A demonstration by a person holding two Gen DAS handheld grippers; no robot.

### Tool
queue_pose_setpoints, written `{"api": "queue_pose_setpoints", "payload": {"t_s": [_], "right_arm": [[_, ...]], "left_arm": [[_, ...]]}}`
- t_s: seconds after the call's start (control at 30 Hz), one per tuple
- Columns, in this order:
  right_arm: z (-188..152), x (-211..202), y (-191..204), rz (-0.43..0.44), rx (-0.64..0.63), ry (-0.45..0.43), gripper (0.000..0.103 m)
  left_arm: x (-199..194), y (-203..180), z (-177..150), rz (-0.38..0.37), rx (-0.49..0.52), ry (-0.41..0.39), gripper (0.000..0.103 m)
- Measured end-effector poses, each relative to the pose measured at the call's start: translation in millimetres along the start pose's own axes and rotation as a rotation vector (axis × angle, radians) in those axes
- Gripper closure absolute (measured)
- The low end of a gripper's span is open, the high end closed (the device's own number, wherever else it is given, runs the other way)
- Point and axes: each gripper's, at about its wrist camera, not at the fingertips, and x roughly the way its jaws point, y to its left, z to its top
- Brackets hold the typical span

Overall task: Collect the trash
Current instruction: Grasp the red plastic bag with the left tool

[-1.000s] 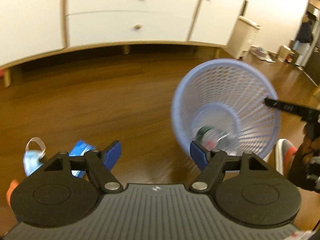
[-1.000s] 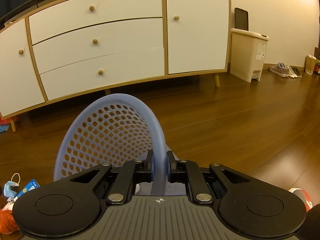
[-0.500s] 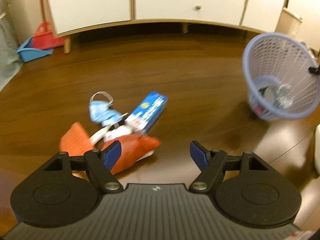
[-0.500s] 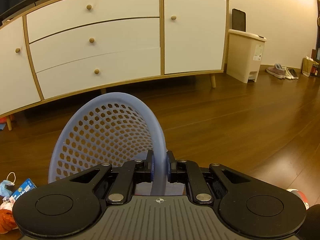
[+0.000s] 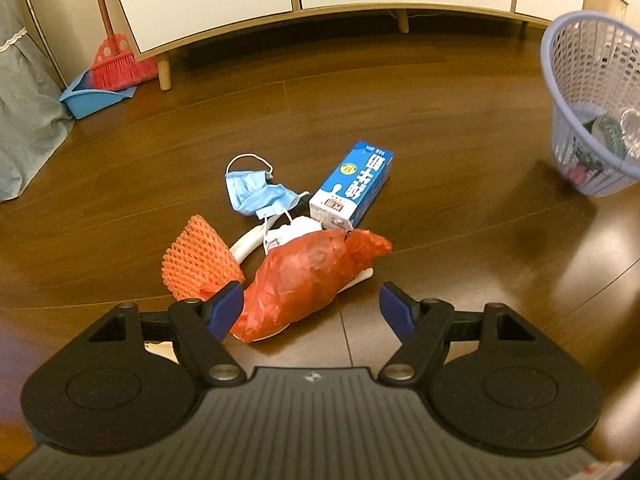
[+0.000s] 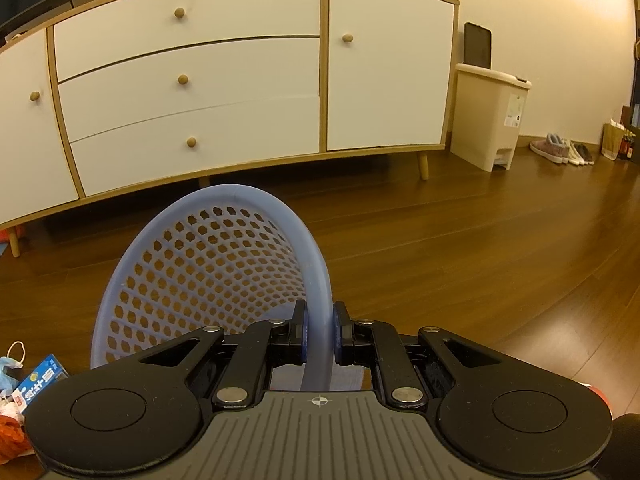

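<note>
I've swung my left gripper [image 5: 311, 306] off the basket [image 5: 592, 112], now at two o'clock; its fingers gape wide, empty, over the red bag [image 5: 308, 276]. My right gripper [image 6: 319, 334] stays clamped on the rim. More trash awaits pickup.

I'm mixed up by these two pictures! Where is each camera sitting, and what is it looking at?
Left wrist: sits on the open left gripper, looking down at floor trash, nearest the red plastic bag.
Right wrist: sits on the right gripper, shut on the basket rim, facing the white sideboard.
Both show the basket and blue carton.
</note>
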Motion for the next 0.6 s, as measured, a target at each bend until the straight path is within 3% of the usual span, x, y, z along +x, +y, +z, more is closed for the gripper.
{"api": "queue_pose_setpoints", "payload": {"t_s": [0.37,0.6], "right_arm": [[0,1,-1,-0.009,-0.004,-0.003,0.095],[0,2,0,-0.015,-0.004,-0.009,0.095]], "left_arm": [[55,1,-3,0.027,0.107,0.059,0.032],[74,1,0,0.029,0.122,0.073,0.032]]}}
